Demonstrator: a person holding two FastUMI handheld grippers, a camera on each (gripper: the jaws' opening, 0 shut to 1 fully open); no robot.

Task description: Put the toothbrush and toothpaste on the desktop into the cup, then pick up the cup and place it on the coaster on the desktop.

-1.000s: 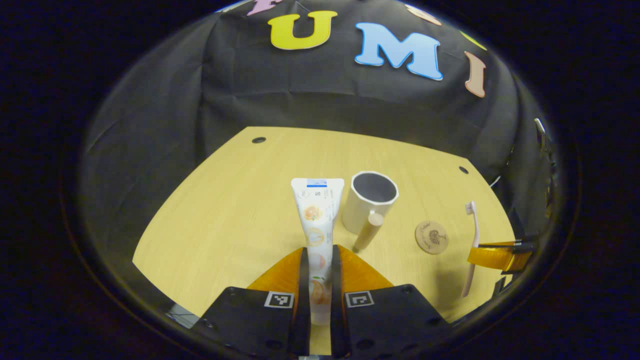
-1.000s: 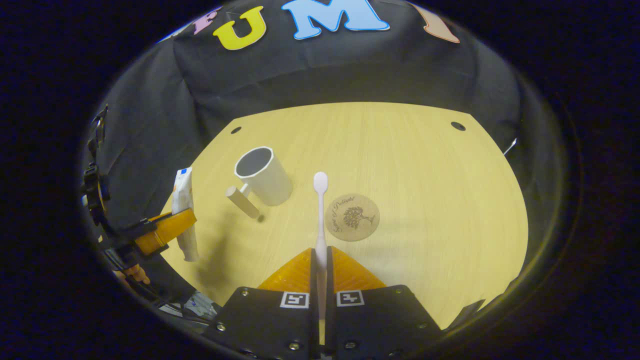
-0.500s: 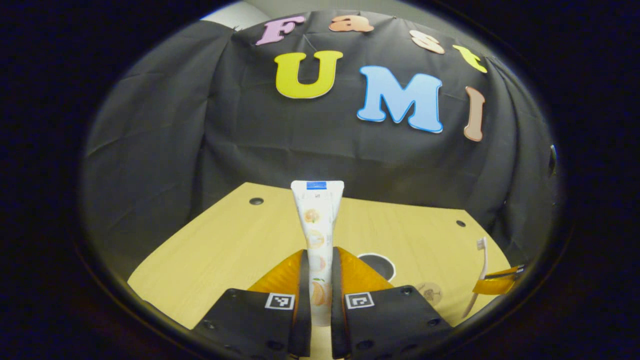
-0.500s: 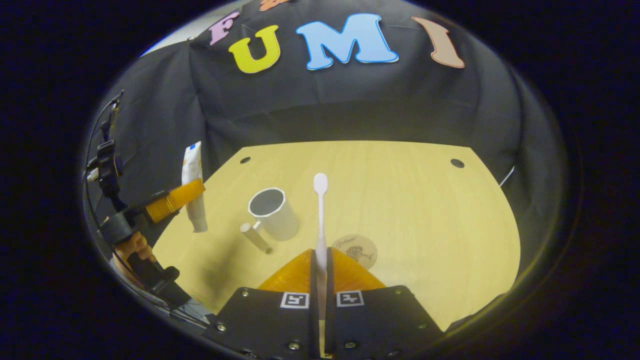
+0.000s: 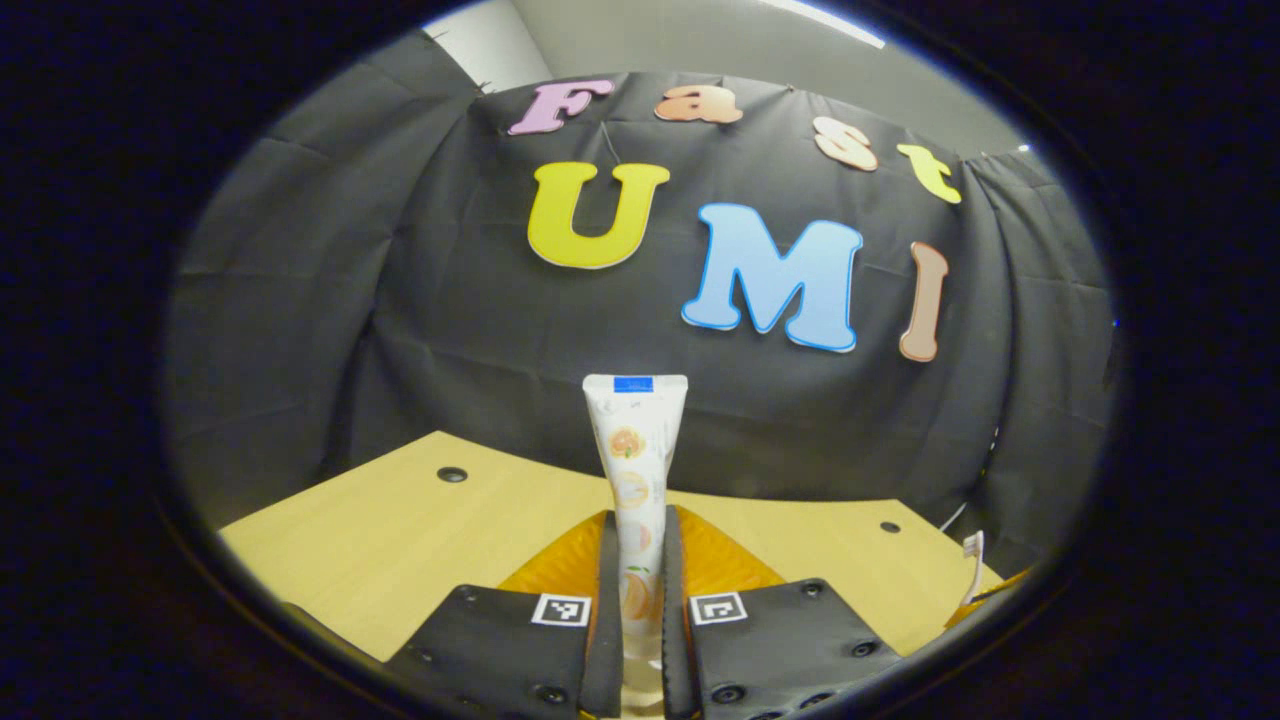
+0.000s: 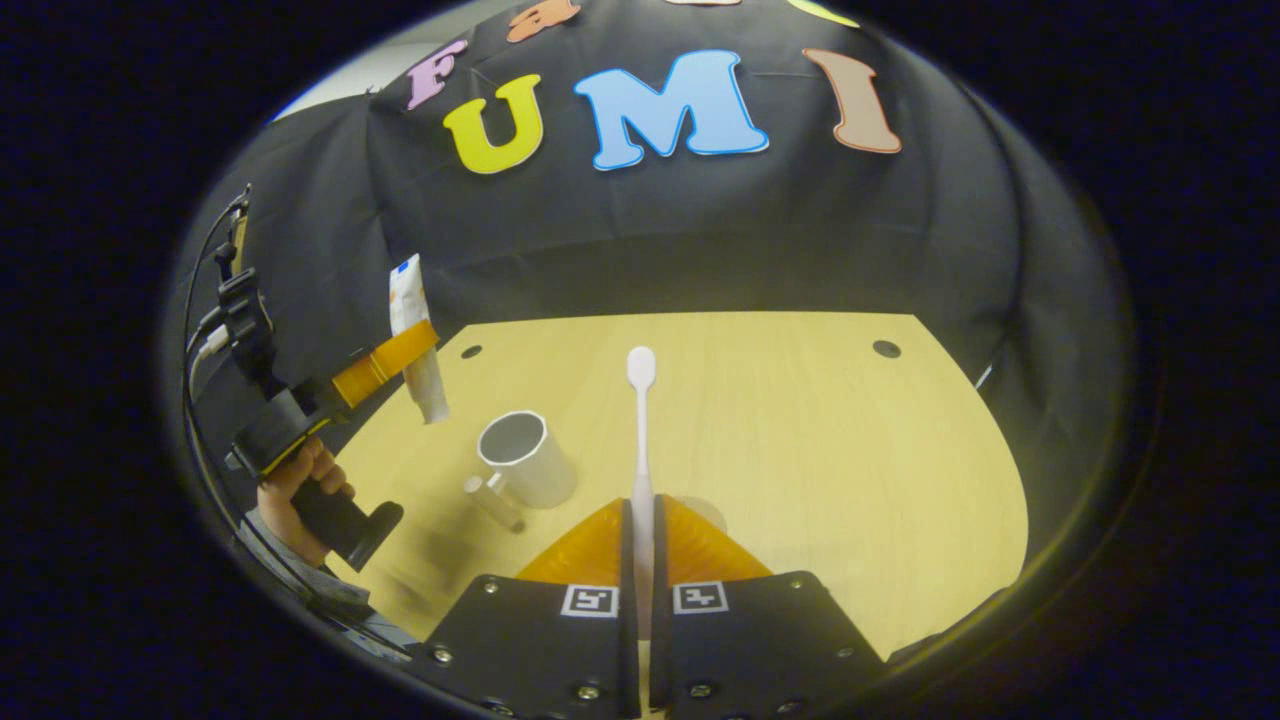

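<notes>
My left gripper is shut on the white toothpaste tube, which stands upright in front of the wall cloth, well above the table. In the right gripper view, that gripper holds the tube in the air, above and left of the white cup. My right gripper is shut on the white toothbrush, whose head points away over the table. The cup stands upright with its wooden handle toward me. The round wooden coaster is mostly hidden behind my right finger.
A hand grips the left gripper's handle at the table's left edge, with cables above it. The toothbrush head shows at the far right of the left gripper view. Two small holes mark the table's far corners.
Both grippers have risen and tilted upward with what they hold. The toothpaste has gone up and toward the cup's left side. The cup and coaster have dropped out of the left gripper view.
</notes>
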